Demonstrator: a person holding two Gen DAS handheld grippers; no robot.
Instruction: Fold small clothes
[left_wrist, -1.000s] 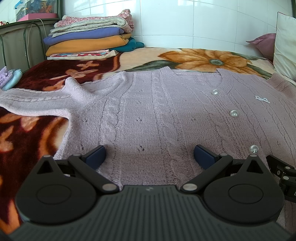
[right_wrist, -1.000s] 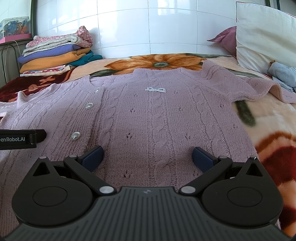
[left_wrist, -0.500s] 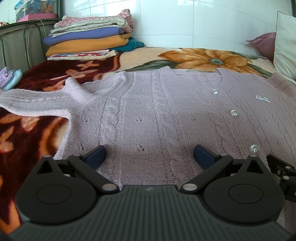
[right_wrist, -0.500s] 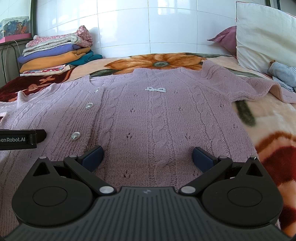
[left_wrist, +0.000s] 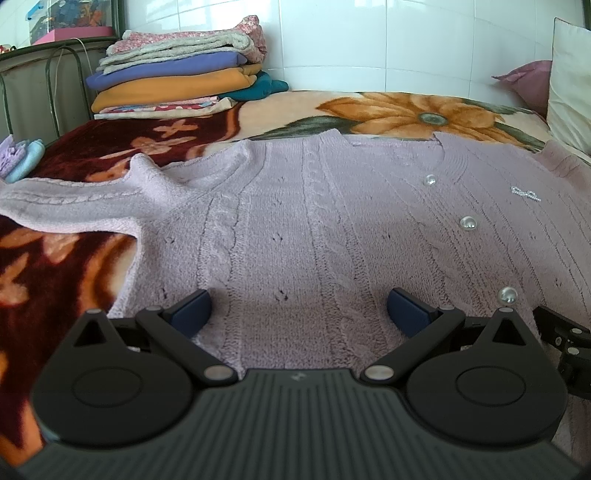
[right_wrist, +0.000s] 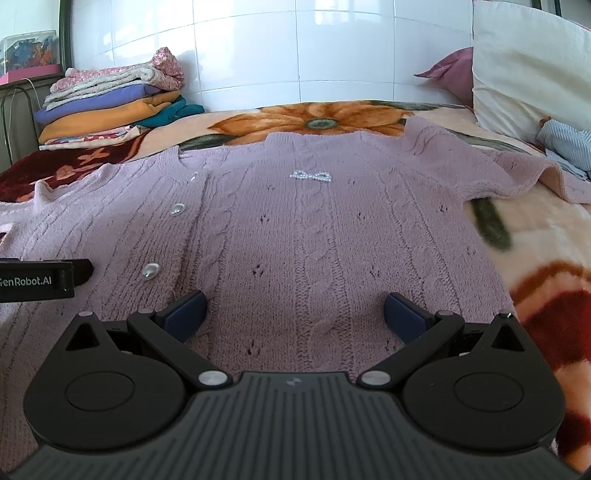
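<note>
The lilac cardigan (left_wrist: 332, 229) is spread flat, front up, on the bed (right_wrist: 546, 251), hem nearest, so that both the left hand-held gripper (left_wrist: 299, 310) and the right hand-held gripper (right_wrist: 293, 314), jaws wide and empty, are poised at the hem, presumably for a first fold.

One lilac cardigan (left_wrist: 314, 229) lies spread on one flowered blanket (left_wrist: 406, 110). Three pearl buttons (left_wrist: 468, 223) show on the cardigan (the left view gives all three), plus one beaded bow (right_wrist: 310, 175). Beyond the cardigan's collar sit one stack of folded clothes (left_wrist: 177, 74) and two pillows (right_wrist: 524, 62).
</note>
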